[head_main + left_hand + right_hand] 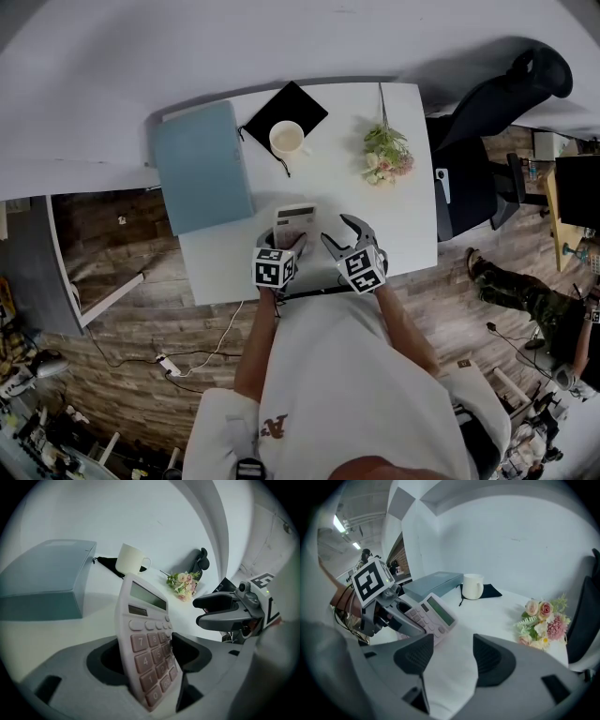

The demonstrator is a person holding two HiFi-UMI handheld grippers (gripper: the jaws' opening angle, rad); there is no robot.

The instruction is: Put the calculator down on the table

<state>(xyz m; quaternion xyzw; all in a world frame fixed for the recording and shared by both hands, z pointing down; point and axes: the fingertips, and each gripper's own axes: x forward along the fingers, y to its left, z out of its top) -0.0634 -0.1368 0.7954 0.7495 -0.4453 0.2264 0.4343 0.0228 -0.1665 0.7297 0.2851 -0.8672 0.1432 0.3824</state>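
Note:
A pale pink calculator (pixel 294 223) lies on the white table (pixel 328 192) near its front edge, display toward the far side. Its near end sits between the jaws of my left gripper (pixel 284 237). In the left gripper view the calculator (pixel 145 634) stands tilted between the pads and leans toward the right one, with slack at the left pad. The right gripper view shows the calculator (pixel 433 613) resting on the tabletop under the left gripper (pixel 389 611). My right gripper (pixel 345 232) hovers just to the right, open and with nothing between its jaws (pixel 450 656).
A blue-grey box (pixel 202 169) lies at the table's left. A white mug (pixel 287 139) stands on a black mat (pixel 302 103) at the back. A small bouquet (pixel 386 155) lies at the right. A black office chair (pixel 497 94) stands beyond the right edge.

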